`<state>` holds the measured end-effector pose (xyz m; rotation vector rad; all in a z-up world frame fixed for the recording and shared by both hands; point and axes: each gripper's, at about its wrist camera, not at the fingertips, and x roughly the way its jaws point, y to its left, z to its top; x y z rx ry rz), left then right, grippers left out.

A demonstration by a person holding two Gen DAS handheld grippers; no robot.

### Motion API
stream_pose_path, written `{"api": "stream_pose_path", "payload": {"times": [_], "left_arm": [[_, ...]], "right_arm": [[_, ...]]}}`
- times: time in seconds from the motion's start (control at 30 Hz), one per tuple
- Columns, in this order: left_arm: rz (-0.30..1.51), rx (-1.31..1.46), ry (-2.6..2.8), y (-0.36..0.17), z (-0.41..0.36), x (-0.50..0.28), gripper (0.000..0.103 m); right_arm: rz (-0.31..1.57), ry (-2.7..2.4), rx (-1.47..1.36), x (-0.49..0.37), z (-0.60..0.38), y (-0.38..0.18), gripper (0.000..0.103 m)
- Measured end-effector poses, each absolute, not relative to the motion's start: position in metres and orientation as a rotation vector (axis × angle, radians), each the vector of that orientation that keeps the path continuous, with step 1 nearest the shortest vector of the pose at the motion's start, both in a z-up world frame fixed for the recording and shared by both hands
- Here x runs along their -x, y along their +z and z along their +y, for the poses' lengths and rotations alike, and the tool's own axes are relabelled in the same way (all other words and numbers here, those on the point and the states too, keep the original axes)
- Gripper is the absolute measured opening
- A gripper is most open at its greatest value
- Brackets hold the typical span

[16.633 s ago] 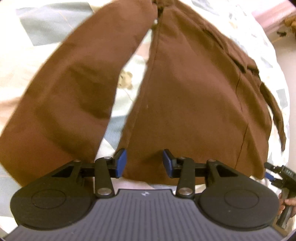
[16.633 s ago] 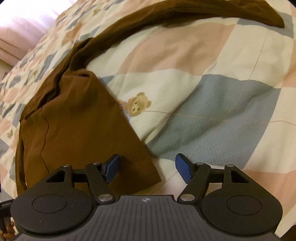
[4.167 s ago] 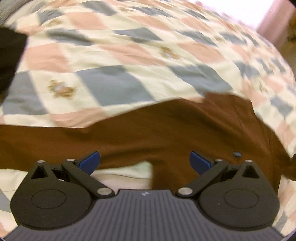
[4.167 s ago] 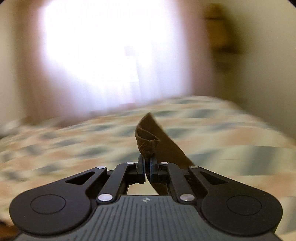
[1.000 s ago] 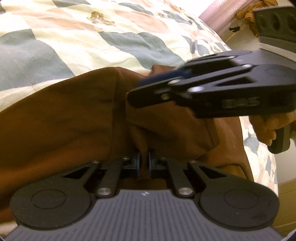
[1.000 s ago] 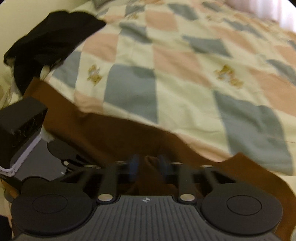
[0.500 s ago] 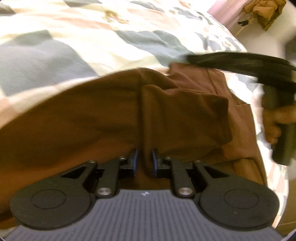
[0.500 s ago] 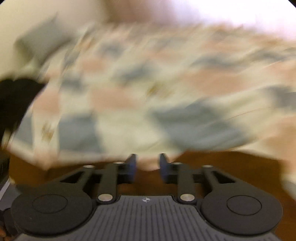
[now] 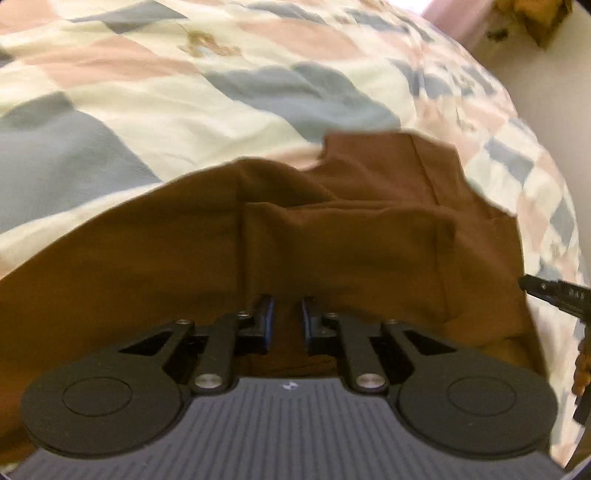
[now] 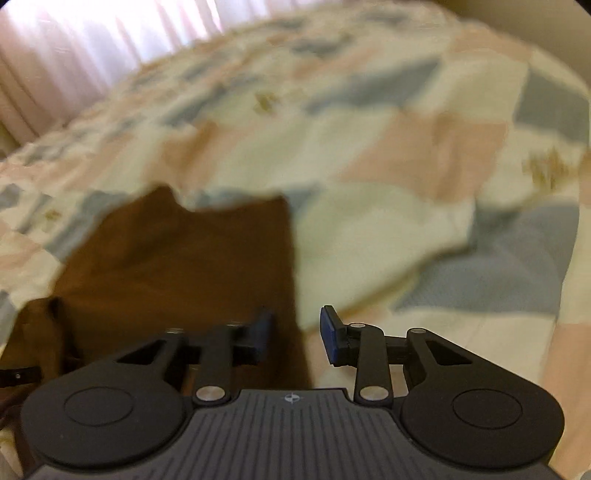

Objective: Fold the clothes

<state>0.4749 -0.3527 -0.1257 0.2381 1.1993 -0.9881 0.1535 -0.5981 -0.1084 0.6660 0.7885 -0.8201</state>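
Brown trousers (image 9: 332, 236) lie folded on the bed, with one layer doubled over the other. My left gripper (image 9: 287, 317) hovers low over their near part, jaws a narrow gap apart, and the cloth lies flat beneath rather than pinched. In the right wrist view, which is blurred, the brown trousers (image 10: 177, 258) fill the lower left. My right gripper (image 10: 295, 332) is open and holds nothing; its left finger is over the cloth's right edge and its right finger over the quilt. The right gripper's body (image 9: 554, 291) shows at the far right of the left wrist view.
A patchwork quilt (image 9: 184, 92) in cream, pink and grey-blue covers the bed (image 10: 406, 147). Pale curtains (image 10: 92, 44) hang beyond the bed's far side. A wall and a brown hanging item (image 9: 539, 18) are at the top right. A hand (image 9: 581, 365) holds the right tool.
My right gripper let go of the trousers, opened wider and swung off to their right edge. My left gripper's jaws parted from their pinch on the fold.
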Motion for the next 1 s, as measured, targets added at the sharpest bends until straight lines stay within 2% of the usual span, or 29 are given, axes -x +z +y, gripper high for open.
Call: {"api": "stream_pose_path", "payload": {"times": [0.07, 0.1, 0.13, 0.2, 0.3, 0.37, 0.5, 0.57, 0.67, 0.7, 0.73, 0.8, 0.83, 0.93, 1.0], "left_arm": [[1.157, -0.210, -0.973, -0.102, -0.329, -0.468, 0.020], [1.160, -0.208, -0.939, -0.097, -0.313, -0.466, 0.021], [1.163, -0.205, -0.904, -0.091, -0.297, -0.464, 0.022], [1.169, -0.186, -0.819, -0.080, -0.259, -0.463, 0.022], [1.175, -0.072, -0.585, -0.070, -0.170, -0.483, 0.026], [1.172, 0.002, -0.429, -0.063, -0.110, -0.496, 0.035], [1.145, 0.162, -0.131, -0.050, 0.006, -0.523, 0.045], [1.100, 0.305, -0.052, -0.047, 0.051, -0.539, 0.058], [1.038, 0.520, 0.020, -0.056, 0.095, -0.556, 0.069], [1.031, 0.573, 0.026, -0.062, 0.103, -0.561, 0.069], [1.024, 0.620, 0.028, -0.068, 0.109, -0.566, 0.064], [0.994, 0.641, -0.013, -0.068, 0.110, -0.569, 0.016], [0.973, 0.575, -0.068, -0.062, 0.098, -0.568, 0.005], [0.814, 0.053, -0.343, -0.026, 0.008, -0.528, 0.007], [0.708, -0.289, -0.555, -0.025, -0.050, -0.479, 0.016]], "right_arm": [[0.753, -0.763, -0.603, -0.159, -0.584, -0.095, 0.040], [0.815, -0.762, -0.576, -0.165, -0.580, -0.099, 0.043], [0.878, -0.761, -0.549, -0.170, -0.576, -0.103, 0.042], [0.919, -0.756, -0.573, -0.177, -0.567, -0.103, 0.030], [0.822, -0.654, -0.525, -0.192, -0.532, -0.075, 0.033], [0.802, -0.555, -0.437, -0.214, -0.497, -0.060, 0.039], [0.839, -0.318, -0.384, -0.269, -0.419, -0.059, 0.047], [0.864, -0.215, -0.410, -0.297, -0.382, -0.065, 0.048], [0.916, -0.091, -0.432, -0.335, -0.326, -0.072, 0.048], [0.922, -0.064, -0.431, -0.342, -0.312, -0.071, 0.049], [0.927, -0.038, -0.429, -0.349, -0.299, -0.071, 0.049], [0.939, 0.015, -0.425, -0.364, -0.272, -0.070, 0.049], [0.933, 0.021, -0.435, -0.369, -0.267, -0.067, 0.049], [0.917, 0.000, -0.500, -0.374, -0.275, -0.062, 0.049], [0.906, -0.027, -0.556, -0.375, -0.288, -0.059, 0.049]]}}
